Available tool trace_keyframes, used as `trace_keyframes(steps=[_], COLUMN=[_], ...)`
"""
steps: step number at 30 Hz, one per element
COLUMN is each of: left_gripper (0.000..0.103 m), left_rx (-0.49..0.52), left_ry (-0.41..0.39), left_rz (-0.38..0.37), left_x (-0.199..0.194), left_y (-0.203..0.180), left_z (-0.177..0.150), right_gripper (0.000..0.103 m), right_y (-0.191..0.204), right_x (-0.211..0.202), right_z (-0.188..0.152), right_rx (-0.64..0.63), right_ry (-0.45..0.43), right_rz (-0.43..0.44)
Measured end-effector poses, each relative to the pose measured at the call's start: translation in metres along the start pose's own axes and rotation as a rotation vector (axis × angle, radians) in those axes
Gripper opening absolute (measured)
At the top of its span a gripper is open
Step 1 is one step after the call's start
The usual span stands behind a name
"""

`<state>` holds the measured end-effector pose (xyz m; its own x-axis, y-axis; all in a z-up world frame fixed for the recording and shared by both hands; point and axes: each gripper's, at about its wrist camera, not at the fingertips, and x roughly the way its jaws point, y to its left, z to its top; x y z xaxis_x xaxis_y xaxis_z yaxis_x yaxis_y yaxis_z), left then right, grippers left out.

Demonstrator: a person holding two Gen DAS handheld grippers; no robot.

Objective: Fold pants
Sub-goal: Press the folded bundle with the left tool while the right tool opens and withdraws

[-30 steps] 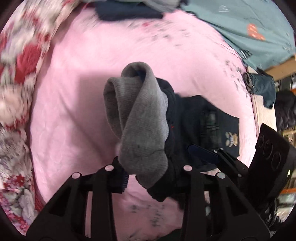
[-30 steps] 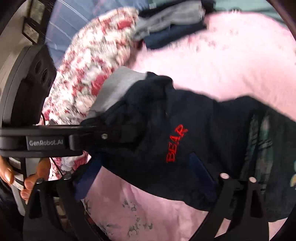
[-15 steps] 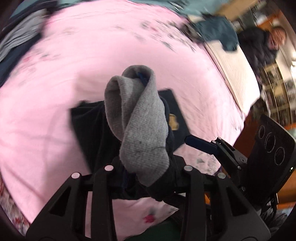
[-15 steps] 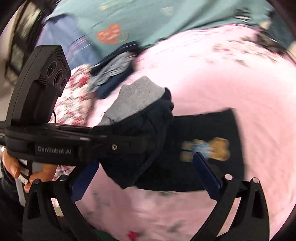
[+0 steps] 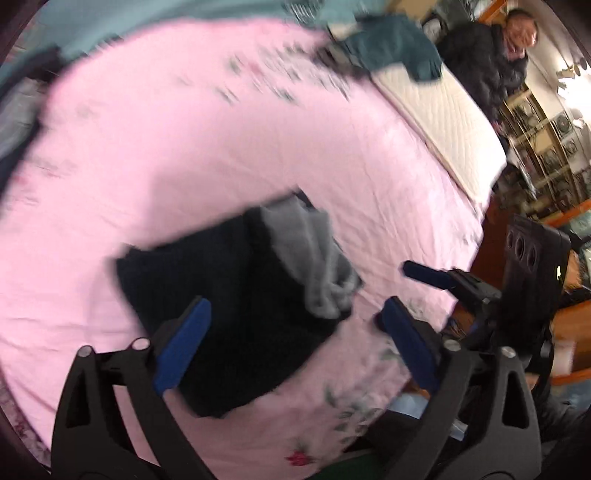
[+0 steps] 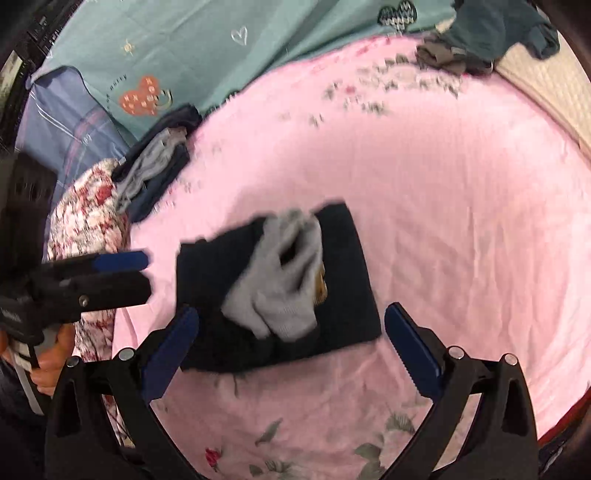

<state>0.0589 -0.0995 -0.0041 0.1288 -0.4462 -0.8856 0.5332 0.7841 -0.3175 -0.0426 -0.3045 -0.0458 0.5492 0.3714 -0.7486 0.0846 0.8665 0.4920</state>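
Lying folded, pants [image 6: 343, 266], pink bedsheet [image 6: 461, 221], teal cover [image 6: 221, 44]

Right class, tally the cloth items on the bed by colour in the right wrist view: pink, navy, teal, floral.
Pink: 1, the sheet
Navy with grey cuffs: 2, the folded pants and the stacked pile
Teal: 2, the heart-print cover and the crumpled garment
Red floral: 1, the quilt
Total: 6

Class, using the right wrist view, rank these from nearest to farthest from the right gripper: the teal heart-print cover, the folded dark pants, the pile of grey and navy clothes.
1. Folded dark pants, just ahead of the open jaws.
2. Pile of grey and navy clothes, farther, upper left.
3. Teal heart-print cover, farthest, along the top.
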Motion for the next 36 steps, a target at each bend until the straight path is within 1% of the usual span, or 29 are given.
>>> trace_keyframes(steps=[1,2,4,5,6,7,8,9,10,11,12,13,14,16,17,18,20,22,23,24,25,26,28,29,32,33,35,36], left_gripper=[0.099,0.099,0.099,0.099,0.099,0.099,0.099,0.099,0.099,0.099,0.099,0.099,0.099,0.099,0.099,0.099,0.099,0.100,0.100,0.101,0.101,0.101,0.101,0.101,0.101,0.101,0.101,0.101], left_rx=[-0.013,-0.032,-0.074,-0.112,-0.158,-0.190,-0.235,-0.265,-0.299,-0.323,-0.334,-0.343,-0.346,-0.340,-0.338,-0.341,-0.356,-0.356,-0.353,-0.343,-0.329,-0.317,-0.322,-0.330,-0.326,-0.324,-0.324,-0.324], left_ry=[-0.026,-0.042,-0.030,-0.009,0.015,0.030,0.058,0.077,0.096,0.105,0.107,0.105,0.101,0.089,0.086,0.080,0.071,0.079,0.083,0.088,0.093,0.096,0.102,0.111,0.113,0.114,0.123,0.125], left_rz=[0.061,0.162,0.300,0.352,0.373,0.373,0.367,0.359,0.345,0.332,0.327,0.323,0.321,0.317,0.315,0.305,0.261,0.242,0.243,0.250,0.262,0.285,0.292,0.293,0.301,0.299,0.293,0.296], left_x=[-0.007,-0.009,-0.001,0.006,0.014,0.020,0.028,0.032,0.037,0.041,0.042,0.042,0.041,0.039,0.039,0.039,0.042,0.050,0.053,0.059,0.065,0.070,0.069,0.067,0.061,0.060,0.061,0.062], left_y=[0.009,0.022,0.041,0.054,0.067,0.075,0.086,0.094,0.100,0.103,0.105,0.106,0.106,0.105,0.105,0.102,0.097,0.094,0.091,0.086,0.082,0.080,0.080,0.080,0.078,0.076,0.073,0.072], left_z=[-0.003,-0.009,-0.021,-0.028,-0.037,-0.043,-0.053,-0.060,-0.067,-0.073,-0.078,-0.082,-0.084,-0.087,-0.087,-0.087,-0.085,-0.082,-0.081,-0.081,-0.081,-0.082,-0.080,-0.079,-0.078,-0.078,-0.079,-0.080], right_gripper=[0.102,0.102,0.102,0.102,0.102,0.102,0.092,0.062,0.047,0.032,0.026,0.024,0.022,0.022,0.022,0.022,0.022,0.029,0.052,0.078,0.088,0.088,0.087,0.087,0.087,0.087,0.087,0.080], right_y=[0.000,0.005,0.014,0.020,0.027,0.032,0.035,0.038,0.034,0.027,0.021,0.017,0.016,0.015,0.011,0.004,-0.018,-0.048,-0.050,-0.051,-0.050,-0.048,-0.043,-0.042,-0.036,-0.033,-0.028,-0.025], right_x=[0.004,0.009,0.021,0.030,0.041,0.050,0.059,0.071,0.082,0.087,0.085,0.074,0.058,0.026,0.017,0.015,0.030,0.064,0.070,0.073,0.074,0.071,0.054,0.048,0.024,0.023,0.033,0.044], right_z=[0.003,0.007,0.012,0.013,0.013,0.011,0.009,0.007,0.006,0.006,0.009,0.015,0.021,0.028,0.030,0.031,0.028,0.015,0.011,0.007,0.007,0.008,0.015,0.018,0.031,0.038,0.048,0.053], right_rx=[0.003,0.004,-0.002,-0.009,-0.039,-0.070,-0.098,-0.119,-0.117,-0.096,-0.066,-0.053,-0.063,-0.113,-0.133,-0.142,-0.119,-0.082,-0.082,-0.101,-0.109,-0.112,-0.116,-0.121,-0.138,-0.136,-0.134,-0.133], right_ry=[0.006,0.019,0.037,0.052,0.072,0.093,0.117,0.148,0.188,0.210,0.213,0.196,0.158,0.095,0.081,0.086,0.118,0.196,0.176,0.155,0.164,0.166,0.157,0.140,0.058,0.040,0.032,0.053], right_rz=[0.008,0.021,0.058,0.067,0.059,0.022,-0.022,-0.054,-0.089,-0.097,-0.077,-0.041,-0.009,0.039,0.045,0.040,-0.016,-0.042,-0.045,-0.112,-0.137,-0.129,-0.113,-0.104,-0.040,-0.028,-0.029,-0.036])
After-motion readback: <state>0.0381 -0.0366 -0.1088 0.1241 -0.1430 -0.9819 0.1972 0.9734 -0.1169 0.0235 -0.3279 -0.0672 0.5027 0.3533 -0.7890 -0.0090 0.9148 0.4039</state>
